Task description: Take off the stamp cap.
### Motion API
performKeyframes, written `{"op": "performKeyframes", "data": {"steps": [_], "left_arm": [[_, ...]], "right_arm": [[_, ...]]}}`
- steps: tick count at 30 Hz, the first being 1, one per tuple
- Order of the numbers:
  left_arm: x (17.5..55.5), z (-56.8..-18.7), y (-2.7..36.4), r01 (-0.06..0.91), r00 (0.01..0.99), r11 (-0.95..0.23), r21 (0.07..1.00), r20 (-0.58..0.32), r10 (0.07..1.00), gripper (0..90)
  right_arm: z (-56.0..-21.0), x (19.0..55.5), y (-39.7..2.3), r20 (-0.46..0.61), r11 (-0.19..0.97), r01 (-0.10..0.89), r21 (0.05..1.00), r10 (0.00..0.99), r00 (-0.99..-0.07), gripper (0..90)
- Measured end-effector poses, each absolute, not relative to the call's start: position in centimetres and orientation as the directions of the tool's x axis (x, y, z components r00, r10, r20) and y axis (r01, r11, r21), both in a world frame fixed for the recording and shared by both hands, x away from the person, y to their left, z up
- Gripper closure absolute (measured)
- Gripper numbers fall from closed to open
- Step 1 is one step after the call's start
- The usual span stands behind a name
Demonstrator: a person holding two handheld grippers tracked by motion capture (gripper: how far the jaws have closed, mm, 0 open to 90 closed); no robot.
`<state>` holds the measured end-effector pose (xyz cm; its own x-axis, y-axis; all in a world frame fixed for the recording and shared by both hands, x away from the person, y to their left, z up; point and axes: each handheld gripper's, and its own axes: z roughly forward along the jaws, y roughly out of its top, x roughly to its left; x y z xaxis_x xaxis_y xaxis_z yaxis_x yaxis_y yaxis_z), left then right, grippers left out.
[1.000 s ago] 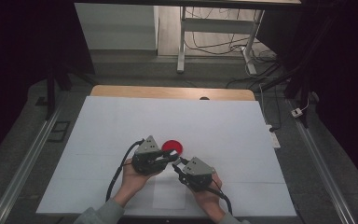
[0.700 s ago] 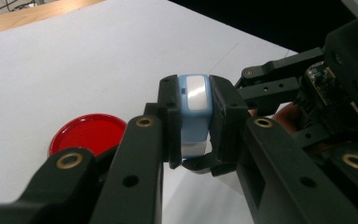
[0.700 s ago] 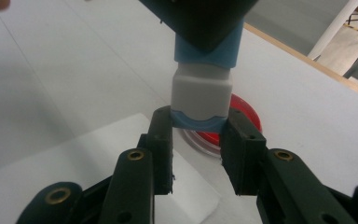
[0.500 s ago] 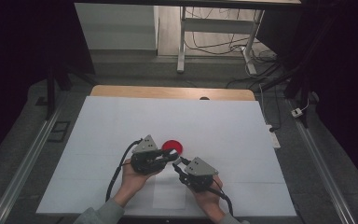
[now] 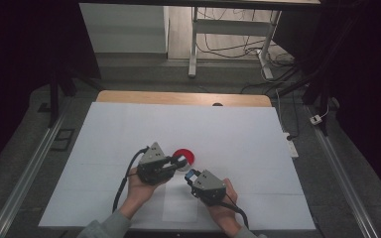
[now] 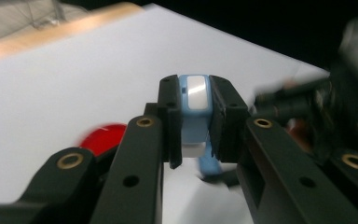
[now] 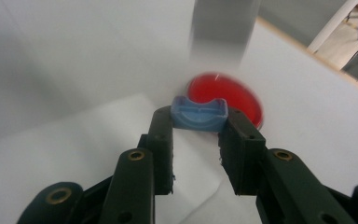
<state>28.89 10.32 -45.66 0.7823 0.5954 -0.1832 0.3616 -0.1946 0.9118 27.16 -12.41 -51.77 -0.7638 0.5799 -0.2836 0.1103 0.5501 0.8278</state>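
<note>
Forearms in grey sleeves come up from the near edge of the white table (image 5: 258, 134), each hand carrying a gripper. Nearest on the person's right, the right gripper (image 7: 196, 122) has its jaws pressed against the two ends of a small blue cap (image 7: 199, 114), which it holds just clear of the sheet; in the high view that cap shows as a blue speck at the gripper's tip. Just beyond and to the left, the left gripper (image 6: 195, 119) pinches a light blue piece (image 6: 195, 109) with a white face between its pads, upright in the grip. This may be a small bottle or applicator, though the left gripper view is too blurred to say. The two gripper tips sit near each other, apart. Right behind them a red disc (image 5: 183, 157) lies flat on the sheet. Farther off, the table's wooden back edge (image 5: 183, 98) shows.
</note>
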Motion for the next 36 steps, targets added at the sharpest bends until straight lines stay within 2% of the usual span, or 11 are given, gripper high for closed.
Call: {"op": "performKeyframes", "data": {"steps": [2, 9, 36], "left_arm": [[28.9, -45.8, 10.5, 0.37, 0.777, -0.197, 0.908, -0.187, 0.601, 76.3], [28.9, -46.0, 9.8, 0.375, 0.796, -0.22, 0.9, -0.191, 0.575, 76.2], [29.2, -46.1, 10.3, 0.404, 0.784, -0.227, 0.886, -0.207, 0.585, 76.0]], "right_arm": [[-51.2, 27.3, -12.5, -0.232, 0.5, 0.132, 0.856, 0.6, -0.766, 66.3], [-50.8, 27.5, -13.1, -0.224, 0.485, 0.132, 0.864, 0.606, -0.764, 66.2], [-50.7, 28.4, -14.9, -0.164, 0.444, 0.169, 0.88, 0.619, -0.768, 65.9]]}}
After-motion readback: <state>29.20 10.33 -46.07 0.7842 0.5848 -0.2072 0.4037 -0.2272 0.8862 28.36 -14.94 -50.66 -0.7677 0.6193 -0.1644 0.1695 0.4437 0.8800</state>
